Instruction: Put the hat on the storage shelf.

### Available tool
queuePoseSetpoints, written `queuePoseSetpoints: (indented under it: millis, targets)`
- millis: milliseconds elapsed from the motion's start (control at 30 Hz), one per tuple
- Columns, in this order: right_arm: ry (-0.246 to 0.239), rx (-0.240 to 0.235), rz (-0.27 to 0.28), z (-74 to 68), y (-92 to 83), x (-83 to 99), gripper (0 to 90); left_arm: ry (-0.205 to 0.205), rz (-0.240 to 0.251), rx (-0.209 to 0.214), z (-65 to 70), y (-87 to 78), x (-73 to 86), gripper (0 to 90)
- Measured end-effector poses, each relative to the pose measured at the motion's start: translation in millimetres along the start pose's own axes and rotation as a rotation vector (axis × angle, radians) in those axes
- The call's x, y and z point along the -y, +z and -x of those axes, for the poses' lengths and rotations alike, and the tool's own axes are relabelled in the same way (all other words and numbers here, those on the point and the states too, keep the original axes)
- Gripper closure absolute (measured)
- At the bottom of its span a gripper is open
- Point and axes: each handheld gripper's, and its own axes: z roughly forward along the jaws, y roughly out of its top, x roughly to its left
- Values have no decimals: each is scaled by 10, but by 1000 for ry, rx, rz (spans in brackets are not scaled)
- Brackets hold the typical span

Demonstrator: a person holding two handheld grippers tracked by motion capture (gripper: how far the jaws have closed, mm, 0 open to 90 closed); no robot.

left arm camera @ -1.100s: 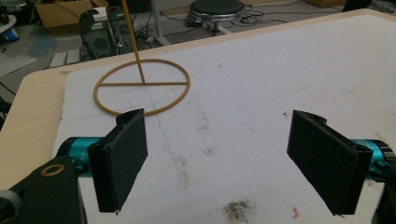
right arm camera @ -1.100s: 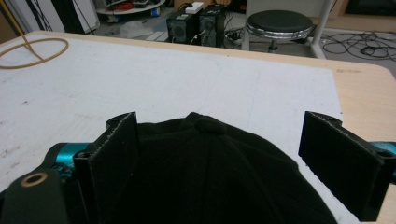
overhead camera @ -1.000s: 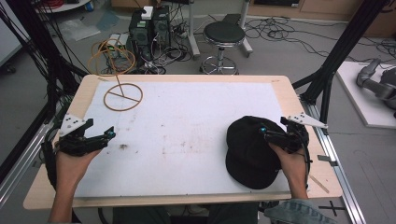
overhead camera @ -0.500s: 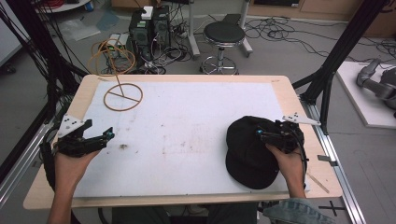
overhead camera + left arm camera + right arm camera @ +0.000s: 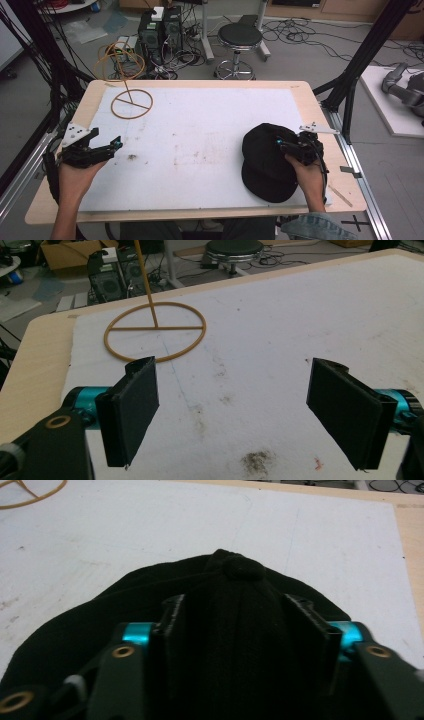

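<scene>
**Right gripper closing on a black cap; the lift is not yet begun**

High view. The black cap is lying on the white mat at the right side of the table, near the person's edge. The right gripper is reaching over the cap's right portion, its jaws having just been closing with the crown fabric between them. The left gripper is resting at the table's left edge, well apart from the cap. A tan wire stand is standing at the far left corner.

Left gripper view. The jaws are standing wide apart with nothing between them but stained mat; the stand's ring base is lying beyond them.

Right gripper view. The two jaws are flanking a raised fold of the cap just below its top button, and the cloth is bunching between them, so the pads appear to be pressing on it.

Progress, as judged. The grasp is being made; the cap is sitting on the mat, so lifting and placing remain. The cap is looking soft, dark and slumped, likely to sag when raised.
</scene>
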Motion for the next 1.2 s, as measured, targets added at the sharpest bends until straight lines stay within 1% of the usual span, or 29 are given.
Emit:
queuePoseSetpoints:
  millis: [33,67,100,233,267,300,400,433,500,533,567,633,700,733,767,800,833,867,933,1000,1033,1100,1133,1167,1200]
  targets:
    - [-4,6,-1,-3,-6,2,539,0,0,-1,-1,-2,0,211]
    - [0,10,0,-9,-11,3,594,-1,1,-1,-2,-2,0,212]
    - [0,10,0,-9,-11,3,594,-1,1,0,-4,-4,0,212]
    - [-13,20,-1,-30,-18,7,687,-4,3,-2,-11,-11,-3,213]
    - [-21,26,13,-45,-32,3,714,-8,6,-3,-10,-13,-5,214]
    - [-21,26,13,-45,-32,3,714,-8,6,-3,-12,-15,-6,214]
    - [-14,31,42,-71,-76,-11,754,-10,10,-3,-25,-28,-12,214]
    - [-5,31,57,-90,-99,-22,768,-12,12,-3,-27,-30,-14,214]
    - [-13,32,82,-110,-131,-40,783,-13,16,-4,-30,-37,-21,214]
    - [-19,35,107,-143,-185,-62,784,-13,19,-2,-34,-45,-27,214]
    - [-19,35,107,-143,-185,-62,784,-15,23,-2,-34,-48,-31,214]
    - [-23,30,135,-172,-232,-86,786,-15,28,2,-38,-62,-44,214]
    - [-44,29,158,-230,-293,-132,788,-14,33,3,-44,-71,-54,215]
    - [-49,27,178,-287,-338,-165,790,-16,36,2,-46,-74,-58,215]
    - [-49,27,178,-287,-338,-165,790,-15,35,3,-50,-80,-63,215]
    - [-68,26,200,-344,-382,-204,791,-18,41,3,-53,-83,-66,215]
    - [-68,26,200,-344,-382,-204,791,-18,42,3,-58,-90,-70,215]
    - [-81,26,219,-391,-422,-242,791,-17,41,2,-64,-99,-74,215]
    - [-80,24,229,-415,-439,-262,791,-21,46,2,-72,-108,-79,215]
    - [-92,18,246,-457,-468,-338,791,-22,48,3,-79,-114,-83,215]
    - [-92,18,246,-457,-468,-338,791,-22,50,2,-79,-116,-84,215]
    - [-106,21,255,-487,-472,-401,791,-21,53,1,-83,-117,-84,215]
    - [-117,19,269,-508,-479,-468,791,-22,54,2,-85,-118,-82,215]
    - [-117,19,269,-508,-479,-468,791,-23,54,1,-88,-120,-79,215]
    - [-122,15,287,-531,-488,-533,790,-23,53,1,-92,-122,-75,215]
